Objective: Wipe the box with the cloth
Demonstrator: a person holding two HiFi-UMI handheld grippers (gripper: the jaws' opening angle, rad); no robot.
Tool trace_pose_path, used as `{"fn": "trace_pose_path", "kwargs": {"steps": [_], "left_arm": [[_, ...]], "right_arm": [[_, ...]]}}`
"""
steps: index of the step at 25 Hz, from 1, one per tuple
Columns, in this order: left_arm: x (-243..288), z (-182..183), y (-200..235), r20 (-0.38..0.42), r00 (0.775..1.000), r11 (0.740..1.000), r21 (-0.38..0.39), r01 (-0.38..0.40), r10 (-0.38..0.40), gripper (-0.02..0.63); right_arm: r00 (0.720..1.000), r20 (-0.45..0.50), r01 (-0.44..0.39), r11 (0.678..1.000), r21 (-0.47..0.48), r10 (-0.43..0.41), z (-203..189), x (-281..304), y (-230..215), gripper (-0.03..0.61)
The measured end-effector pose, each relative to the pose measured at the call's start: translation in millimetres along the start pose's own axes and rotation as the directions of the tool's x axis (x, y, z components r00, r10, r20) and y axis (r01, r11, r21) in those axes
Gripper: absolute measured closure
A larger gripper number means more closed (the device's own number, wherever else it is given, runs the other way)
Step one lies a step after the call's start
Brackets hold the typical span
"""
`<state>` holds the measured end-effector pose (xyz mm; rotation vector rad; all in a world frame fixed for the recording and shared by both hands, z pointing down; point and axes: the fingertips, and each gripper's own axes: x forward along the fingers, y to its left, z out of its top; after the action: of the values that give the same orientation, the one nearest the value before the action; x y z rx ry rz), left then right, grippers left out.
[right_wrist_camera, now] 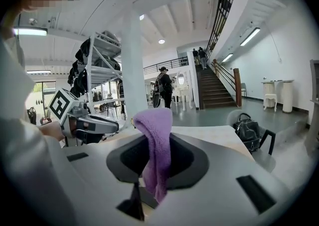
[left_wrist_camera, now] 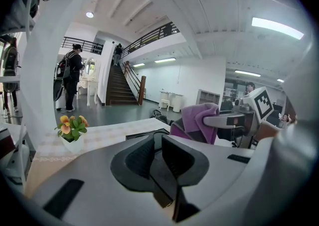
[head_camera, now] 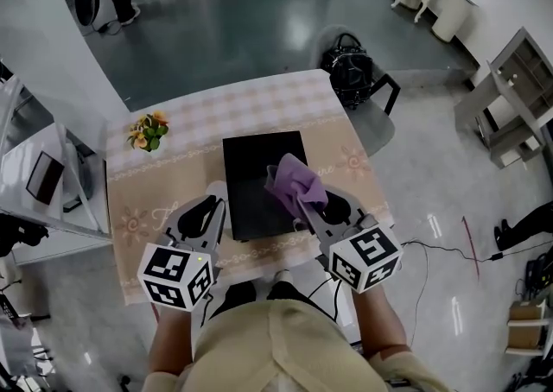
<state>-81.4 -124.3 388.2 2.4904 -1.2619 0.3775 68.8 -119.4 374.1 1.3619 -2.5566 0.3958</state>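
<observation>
Cloth [right_wrist_camera: 155, 135] sits pinched between right gripper [right_wrist_camera: 157, 168] jaws, above box [head_camera: 251, 176]

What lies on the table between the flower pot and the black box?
Nothing; the head view shows only bare tablecloth between the flower pot and the black box.

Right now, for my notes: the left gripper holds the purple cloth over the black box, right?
No: the right gripper holds the purple cloth over the black box, as the right gripper view shows. The left gripper holds nothing.
</observation>
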Motion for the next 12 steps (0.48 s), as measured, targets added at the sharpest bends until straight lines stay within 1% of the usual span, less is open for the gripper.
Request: {"fn": "trace_pose_path", "kwargs": {"steps": [4, 12], "left_arm": [[-2, 2, 3, 0.025, 1.0, 1.0, -0.024, -0.011, 0.012, 0.554], [-8, 0, 12, 0.043, 0.998, 0.998, -0.057, -0.04, 0.042, 0.554]], "right_arm": [[1.0, 0.005, -0.011, 1.0, 0.005, 0.011, 0, 5, 3, 0.482], [1.0, 0.01, -0.008, 1.0, 0.01, 0.008, -3, 16, 6, 0.485]]}}
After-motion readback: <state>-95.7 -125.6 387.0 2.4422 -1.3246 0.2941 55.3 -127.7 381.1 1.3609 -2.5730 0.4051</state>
